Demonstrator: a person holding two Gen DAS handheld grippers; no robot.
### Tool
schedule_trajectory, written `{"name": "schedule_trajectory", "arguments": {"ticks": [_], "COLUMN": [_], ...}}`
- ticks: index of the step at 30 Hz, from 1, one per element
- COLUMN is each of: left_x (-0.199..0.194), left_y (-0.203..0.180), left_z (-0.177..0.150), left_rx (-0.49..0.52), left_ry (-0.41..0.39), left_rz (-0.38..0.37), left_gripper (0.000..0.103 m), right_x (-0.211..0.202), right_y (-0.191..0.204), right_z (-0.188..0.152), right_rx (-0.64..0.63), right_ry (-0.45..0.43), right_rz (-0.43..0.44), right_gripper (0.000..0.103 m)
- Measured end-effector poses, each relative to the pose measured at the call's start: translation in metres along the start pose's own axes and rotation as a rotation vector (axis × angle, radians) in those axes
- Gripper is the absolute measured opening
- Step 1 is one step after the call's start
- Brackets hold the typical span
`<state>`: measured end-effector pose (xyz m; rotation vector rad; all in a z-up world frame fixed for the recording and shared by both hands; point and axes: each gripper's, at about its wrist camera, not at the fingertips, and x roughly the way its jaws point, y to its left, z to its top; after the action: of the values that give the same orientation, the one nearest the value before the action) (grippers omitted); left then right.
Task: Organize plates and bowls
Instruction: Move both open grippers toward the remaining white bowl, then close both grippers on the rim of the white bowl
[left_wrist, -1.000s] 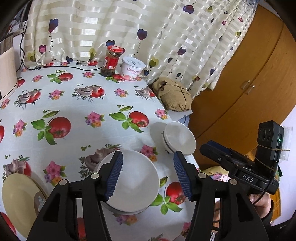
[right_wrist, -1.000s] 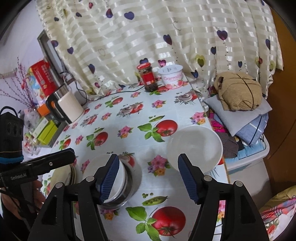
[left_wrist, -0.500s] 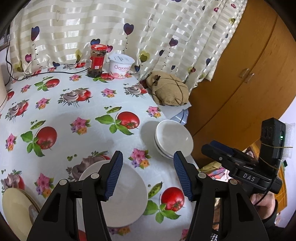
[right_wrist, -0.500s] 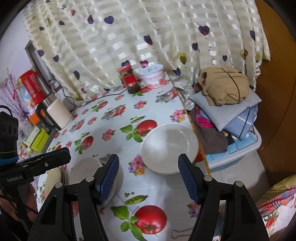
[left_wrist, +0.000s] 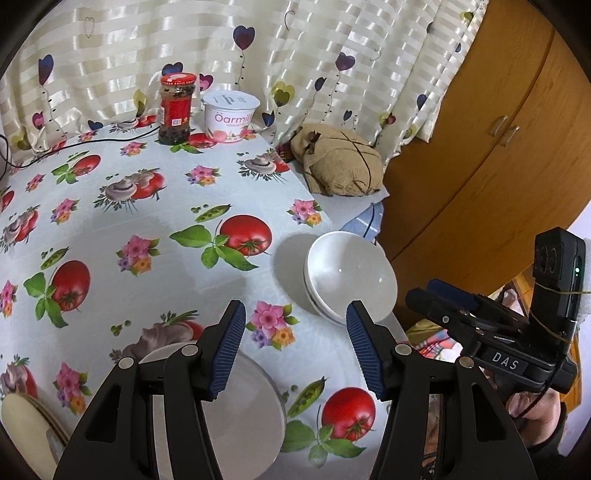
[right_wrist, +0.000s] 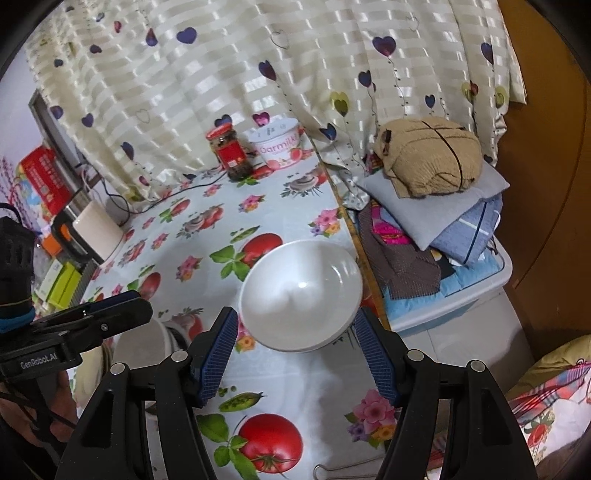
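- My left gripper (left_wrist: 295, 347) has slid right, off the white plate (left_wrist: 240, 417), nearer the stacked bowls (left_wrist: 349, 277).
- My right gripper (right_wrist: 297, 354) has closed in on those bowls.

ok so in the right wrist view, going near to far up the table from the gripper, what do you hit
right gripper → white bowl → red-lidded jar and yogurt tub, side by side at the curtain.
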<state>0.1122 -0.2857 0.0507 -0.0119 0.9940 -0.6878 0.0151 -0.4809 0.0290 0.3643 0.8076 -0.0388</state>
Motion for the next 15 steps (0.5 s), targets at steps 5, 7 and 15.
{"name": "schedule_trajectory", "arguments": {"ticks": [5, 7, 15], "left_x": [0.015, 0.021, 0.043], "left_y": [-0.003, -0.004, -0.006], "left_z": [0.006, 0.007, 0.013], "left_rx": [0.000, 0.000, -0.014], "left_ry": [0.019, 0.031, 0.070], "left_rz": [0.004, 0.002, 0.005], "left_gripper": [0.058, 0.058, 0.057], "right_x": [0.009, 0.012, 0.028], "right_y": [-0.010, -0.013, -0.025], "right_z": [0.002, 0.003, 0.006], "right_rx": [0.018, 0.023, 0.056], "right_ry": [0.017, 0.022, 0.050], "right_rz": [-0.014, -0.020, -0.038], "right_gripper": [0.067, 0.067, 0.066]}}
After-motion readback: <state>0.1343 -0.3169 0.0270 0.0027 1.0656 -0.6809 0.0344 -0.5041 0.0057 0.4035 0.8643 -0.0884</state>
